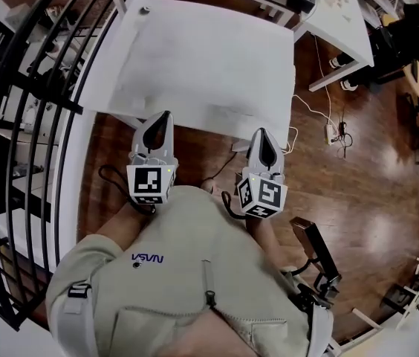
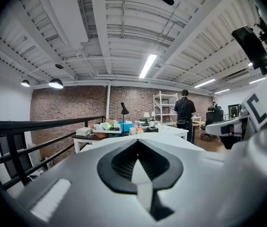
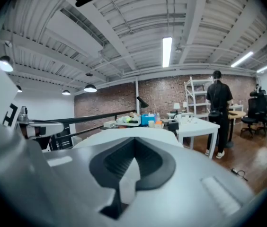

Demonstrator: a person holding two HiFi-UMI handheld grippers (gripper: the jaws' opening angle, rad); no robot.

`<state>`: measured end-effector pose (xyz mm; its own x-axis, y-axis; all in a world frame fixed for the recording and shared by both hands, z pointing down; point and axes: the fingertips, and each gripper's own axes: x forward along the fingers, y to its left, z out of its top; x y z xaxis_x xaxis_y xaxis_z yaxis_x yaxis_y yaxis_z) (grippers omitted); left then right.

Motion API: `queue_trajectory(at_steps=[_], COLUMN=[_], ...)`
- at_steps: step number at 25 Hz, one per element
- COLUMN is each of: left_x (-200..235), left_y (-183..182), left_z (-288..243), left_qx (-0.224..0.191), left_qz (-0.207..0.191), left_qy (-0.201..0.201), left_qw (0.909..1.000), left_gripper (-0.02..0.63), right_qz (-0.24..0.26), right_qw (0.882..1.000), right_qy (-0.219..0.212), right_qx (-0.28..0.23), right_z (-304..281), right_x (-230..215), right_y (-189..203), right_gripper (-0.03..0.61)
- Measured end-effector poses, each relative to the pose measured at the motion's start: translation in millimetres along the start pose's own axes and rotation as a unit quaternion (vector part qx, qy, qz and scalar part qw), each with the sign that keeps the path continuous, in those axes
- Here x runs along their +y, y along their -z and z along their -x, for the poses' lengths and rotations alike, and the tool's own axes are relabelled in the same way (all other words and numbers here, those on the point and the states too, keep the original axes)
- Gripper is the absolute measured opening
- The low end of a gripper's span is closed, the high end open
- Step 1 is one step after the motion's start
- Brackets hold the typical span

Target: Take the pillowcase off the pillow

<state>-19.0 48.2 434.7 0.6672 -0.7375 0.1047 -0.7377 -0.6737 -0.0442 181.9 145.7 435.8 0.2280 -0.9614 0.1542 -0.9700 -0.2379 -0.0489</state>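
- Hovering just short of the left part of the counter's [image 1: 129,22] near edge, the left gripper [image 1: 166,117] has its fingers pressed together with nothing between them, dark ribbed pads meeting at the tip.
- Straight ahead of both grippers, the pillow [image 1: 202,73] appears to lie flat on the counter, its long axis running left to right along the near edge. It is white on white, so its outline is hard to pick out.
- The pillowcase looks like smooth, pale cloth with faint creases near that edge; I cannot tell which end is open.
- At the right part of the near edge, the right gripper [image 1: 262,132] is also closed and empty. Neither gripper seems clearly nearer, and both would need to open before pinching the soft cloth.
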Motion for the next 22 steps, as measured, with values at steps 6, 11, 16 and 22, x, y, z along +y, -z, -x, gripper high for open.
queue_trajectory(at_steps=[6,11,16,22], left_x=[7,8,6,2], left_y=[14,13,10,9], left_z=[1,-1,-2,1], left_qx=[0.014,0.013,0.01,0.01], left_qz=[0.016,0.023,0.02,0.02], left_qy=[0.008,0.008,0.007,0.004], left_qw=[0.9997,0.9996,0.9997,0.9997], left_gripper=[0.006,0.006,0.006,0.006], right_qz=[0.001,0.0,0.004,0.007], right_qw=[1.0,1.0,1.0,1.0], right_qy=[0.011,0.01,0.002,-0.003], right_qx=[0.009,0.008,0.007,0.007], right_z=[0,-2,-5,-2], right_x=[2,-1,-1,-3], right_y=[8,5,3,3], right_gripper=[0.002,0.002,0.002,0.002])
